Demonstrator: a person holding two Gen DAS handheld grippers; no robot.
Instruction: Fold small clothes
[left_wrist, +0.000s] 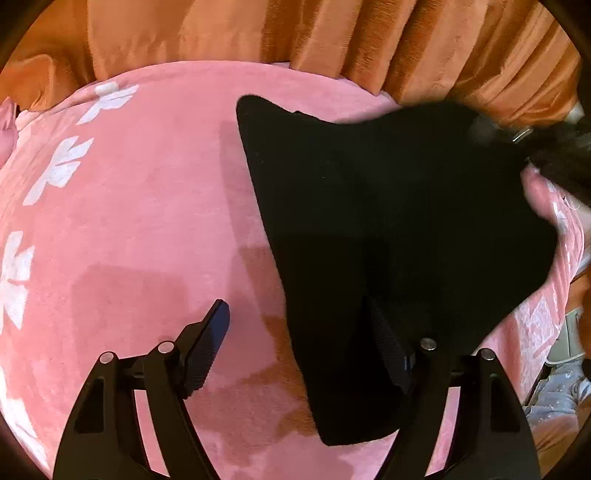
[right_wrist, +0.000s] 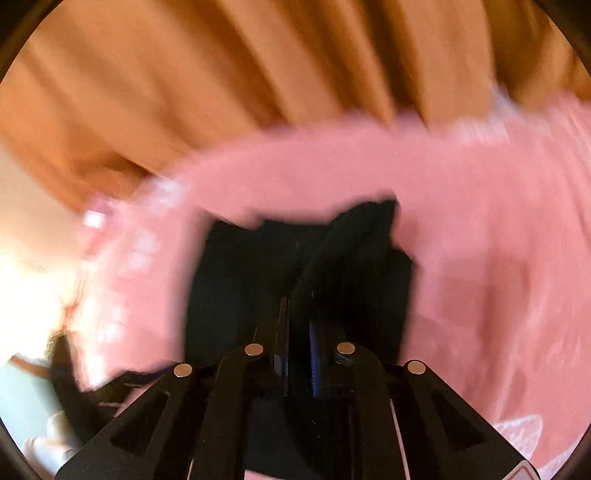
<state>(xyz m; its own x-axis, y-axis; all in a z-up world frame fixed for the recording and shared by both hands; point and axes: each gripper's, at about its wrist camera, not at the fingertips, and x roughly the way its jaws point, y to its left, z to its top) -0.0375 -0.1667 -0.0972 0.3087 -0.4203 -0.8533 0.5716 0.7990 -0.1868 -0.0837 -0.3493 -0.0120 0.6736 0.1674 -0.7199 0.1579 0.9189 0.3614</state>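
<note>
A black garment (left_wrist: 388, 229) hangs over the pink blanket (left_wrist: 147, 206), lifted and stretched toward the right. My left gripper (left_wrist: 299, 325) is open; its left finger (left_wrist: 210, 339) is bare and its right finger is partly draped by the cloth's lower edge. The other gripper shows at the far right (left_wrist: 517, 136), at the cloth's upper corner. In the blurred right wrist view my right gripper (right_wrist: 297, 314) is shut on a bunched fold of the black garment (right_wrist: 354, 251), held above the pink blanket (right_wrist: 480, 221).
Orange curtains (left_wrist: 332, 40) hang behind the bed and also fill the top of the right wrist view (right_wrist: 221, 74). White flower prints (left_wrist: 62, 166) mark the blanket's left side. A grey patterned cloth (left_wrist: 554, 398) lies off the bed at the lower right.
</note>
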